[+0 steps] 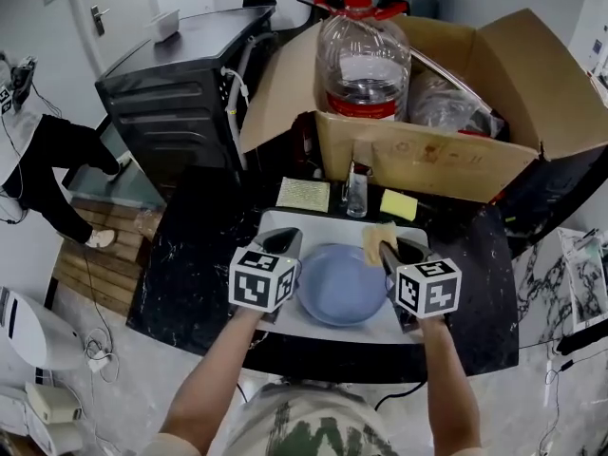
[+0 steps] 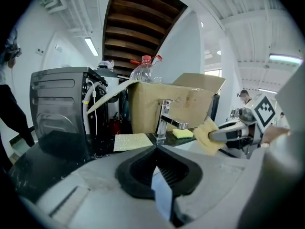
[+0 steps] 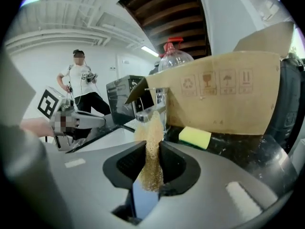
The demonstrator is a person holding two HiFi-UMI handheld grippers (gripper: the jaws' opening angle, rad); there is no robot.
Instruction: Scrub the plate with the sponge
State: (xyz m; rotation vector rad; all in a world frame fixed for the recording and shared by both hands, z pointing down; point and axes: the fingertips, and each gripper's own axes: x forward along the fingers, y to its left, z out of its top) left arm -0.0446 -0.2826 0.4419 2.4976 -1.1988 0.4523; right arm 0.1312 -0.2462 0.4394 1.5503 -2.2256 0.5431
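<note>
The blue plate [image 1: 340,285] lies in the white sink [image 1: 281,223]. My left gripper [image 1: 285,247] is shut on the plate's left rim; in the left gripper view the plate [image 2: 161,197] shows as a thin blue edge between the jaws of that gripper [image 2: 156,149]. My right gripper [image 1: 388,252] is shut on a tan sponge [image 1: 377,239], held just above the plate's far right rim. In the right gripper view the sponge [image 3: 151,147] stands upright between the jaws of the gripper [image 3: 152,144], with the plate [image 3: 143,202] below. The left gripper view also shows the held sponge [image 2: 206,135].
A faucet [image 1: 357,188] stands behind the sink, with a yellow sponge [image 1: 399,204] to its right and a flat scouring pad [image 1: 303,195] to its left. An open cardboard box [image 1: 427,150] with a big water bottle [image 1: 363,60] sits behind. A person [image 3: 81,82] stands further off.
</note>
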